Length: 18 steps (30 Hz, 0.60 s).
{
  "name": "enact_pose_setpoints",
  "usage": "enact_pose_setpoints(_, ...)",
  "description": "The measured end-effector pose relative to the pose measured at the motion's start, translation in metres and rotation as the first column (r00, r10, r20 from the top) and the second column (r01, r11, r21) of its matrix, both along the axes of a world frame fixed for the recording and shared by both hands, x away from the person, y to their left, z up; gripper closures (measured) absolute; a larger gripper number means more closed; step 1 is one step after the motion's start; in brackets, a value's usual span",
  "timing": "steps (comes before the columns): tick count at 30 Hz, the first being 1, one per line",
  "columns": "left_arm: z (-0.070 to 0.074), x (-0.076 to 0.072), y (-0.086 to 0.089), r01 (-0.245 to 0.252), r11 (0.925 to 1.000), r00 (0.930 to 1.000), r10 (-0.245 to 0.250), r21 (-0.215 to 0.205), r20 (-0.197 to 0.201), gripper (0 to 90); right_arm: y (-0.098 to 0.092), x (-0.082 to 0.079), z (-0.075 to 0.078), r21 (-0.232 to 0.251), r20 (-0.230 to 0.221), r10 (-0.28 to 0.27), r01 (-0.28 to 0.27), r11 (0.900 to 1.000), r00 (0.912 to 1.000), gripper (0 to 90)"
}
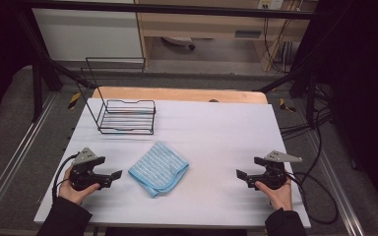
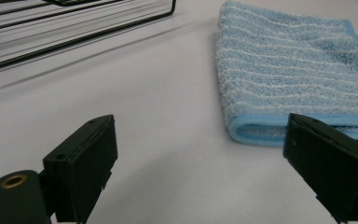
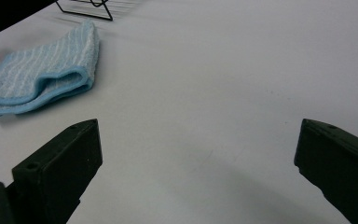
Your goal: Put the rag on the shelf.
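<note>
A folded light-blue striped cloth (image 1: 158,167) lies flat on the white table (image 1: 216,132), near the middle front. A person's left hand holds my left gripper (image 1: 116,175) just left of the cloth, jaws spread wide with nothing between them. In the left gripper view the cloth (image 2: 289,74) lies ahead and right of the open left gripper (image 2: 200,163). My right gripper (image 1: 240,175) rests at the front right, well apart from the cloth, also open and empty. The right gripper view has the cloth (image 3: 42,79) far off at the upper left of the open right gripper (image 3: 196,163).
A black wire rack (image 1: 125,115) with a tall wire back stands at the table's back left; its base shows as the rack (image 2: 70,28) and the rack (image 3: 86,9) in the gripper views. Cables (image 1: 320,196) trail off the right table edge. A wooden strip (image 1: 177,94) borders the far edge.
</note>
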<state>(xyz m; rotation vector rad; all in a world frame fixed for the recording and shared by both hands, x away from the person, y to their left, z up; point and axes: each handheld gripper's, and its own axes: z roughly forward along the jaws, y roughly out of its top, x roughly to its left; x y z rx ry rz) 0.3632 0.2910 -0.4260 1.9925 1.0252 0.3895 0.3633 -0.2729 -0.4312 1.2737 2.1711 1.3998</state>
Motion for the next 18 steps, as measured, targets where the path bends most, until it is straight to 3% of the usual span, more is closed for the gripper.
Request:
enact_pose_setpoints(10, 0.004, 0.000, -0.010, 0.005, 1.0000, 1.0000, -0.005, 0.002, -0.003, 15.6, 0.002, -0.001, -0.001, -0.021, -0.003, -0.001, 0.001, 1.000, 1.0000, 1.6)
enact_pose_setpoints(14, 0.009, -0.002, -0.020, 0.023, 0.9997, 0.9997, -0.023, -0.002, -0.002, 18.8, 0.004, 0.000, -0.002, -0.037, -0.009, 0.000, 0.000, 0.999, 1.0000, 1.6)
enact_pose_setpoints(18, 0.014, -0.006, -0.034, 0.039, 0.9990, 0.9992, -0.039, 0.022, 0.007, 20.7, 0.008, -0.001, -0.002, -0.040, -0.006, 0.007, -0.007, 0.999, 1.0000, 1.6)
